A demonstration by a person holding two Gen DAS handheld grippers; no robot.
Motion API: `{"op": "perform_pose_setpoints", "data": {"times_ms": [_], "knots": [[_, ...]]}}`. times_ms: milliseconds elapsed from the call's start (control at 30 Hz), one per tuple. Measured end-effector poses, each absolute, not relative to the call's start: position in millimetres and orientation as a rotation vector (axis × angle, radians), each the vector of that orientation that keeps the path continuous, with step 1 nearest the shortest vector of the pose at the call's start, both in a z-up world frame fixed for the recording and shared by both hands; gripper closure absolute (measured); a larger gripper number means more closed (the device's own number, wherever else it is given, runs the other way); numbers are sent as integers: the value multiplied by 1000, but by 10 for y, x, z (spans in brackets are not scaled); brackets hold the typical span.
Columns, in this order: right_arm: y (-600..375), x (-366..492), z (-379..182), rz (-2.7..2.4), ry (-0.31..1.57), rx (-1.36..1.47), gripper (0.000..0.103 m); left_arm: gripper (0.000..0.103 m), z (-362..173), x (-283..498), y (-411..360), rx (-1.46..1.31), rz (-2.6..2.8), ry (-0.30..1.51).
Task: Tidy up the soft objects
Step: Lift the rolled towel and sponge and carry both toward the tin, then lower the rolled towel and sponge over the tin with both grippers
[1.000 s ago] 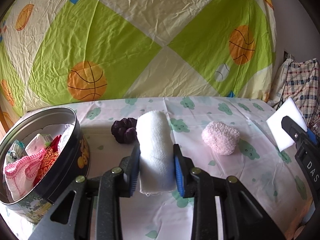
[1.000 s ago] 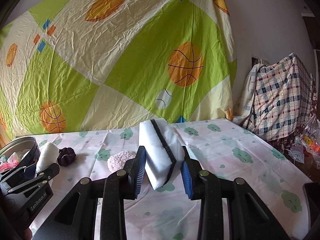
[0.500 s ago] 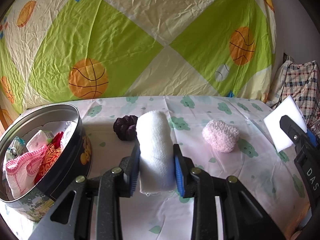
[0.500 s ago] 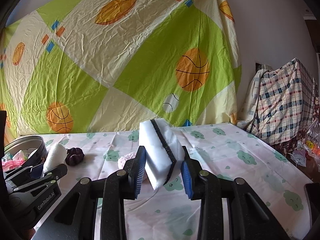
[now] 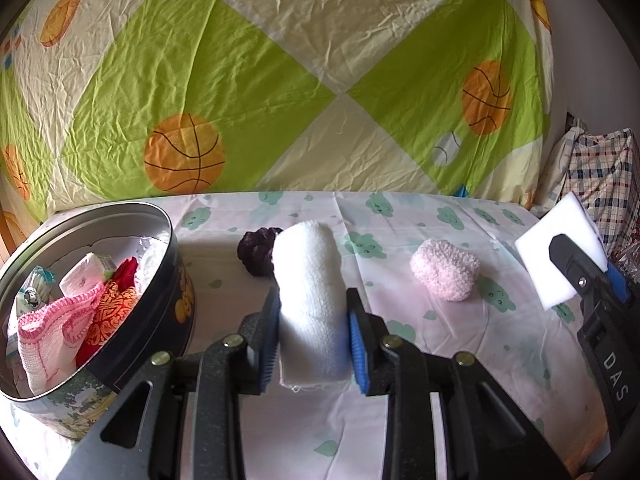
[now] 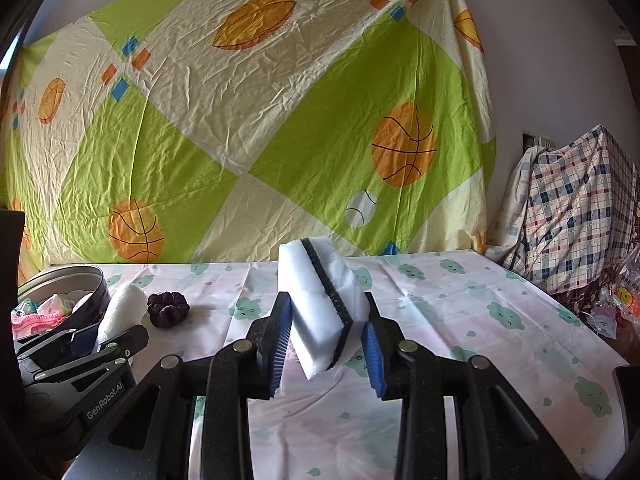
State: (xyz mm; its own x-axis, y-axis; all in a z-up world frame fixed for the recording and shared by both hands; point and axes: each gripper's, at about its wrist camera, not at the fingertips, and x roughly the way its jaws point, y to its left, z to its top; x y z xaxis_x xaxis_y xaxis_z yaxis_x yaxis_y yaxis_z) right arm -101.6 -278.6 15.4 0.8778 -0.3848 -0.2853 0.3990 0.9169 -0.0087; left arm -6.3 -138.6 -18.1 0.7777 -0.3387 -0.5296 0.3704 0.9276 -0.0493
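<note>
My left gripper point(image 5: 312, 344) is shut on a rolled white towel point(image 5: 310, 300) and holds it over the table, right of a round black tin point(image 5: 176, 280) that holds several soft items. My right gripper point(image 6: 325, 340) is shut on a white sponge with a black layer point(image 6: 324, 308), held tilted above the table. The sponge also shows in the left wrist view point(image 5: 560, 252). A dark purple scrunchie point(image 5: 256, 250) lies behind the towel. A pink fluffy ball point(image 5: 444, 274) lies to the right; the sponge hides it in the right wrist view.
The table carries a white cloth with green cloud prints point(image 6: 480, 320). A green and cream basketball sheet point(image 5: 280, 100) hangs behind it. A plaid-covered pile point(image 6: 576, 208) stands at the right. The tin point(image 6: 84, 280), towel point(image 6: 120, 310) and scrunchie point(image 6: 168, 308) show at left.
Both grippers have risen a little with their loads. The left one has shifted slightly towards the tin. The grips are unchanged.
</note>
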Motion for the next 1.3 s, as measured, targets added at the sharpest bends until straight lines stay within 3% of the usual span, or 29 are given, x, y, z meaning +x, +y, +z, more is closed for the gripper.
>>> {"op": "perform_pose_setpoints", "data": {"times_ms": [1300], "knots": [[-1459,-572,491,-173,214,38,67,73,228,55,-55,-40,-252,469]]}}
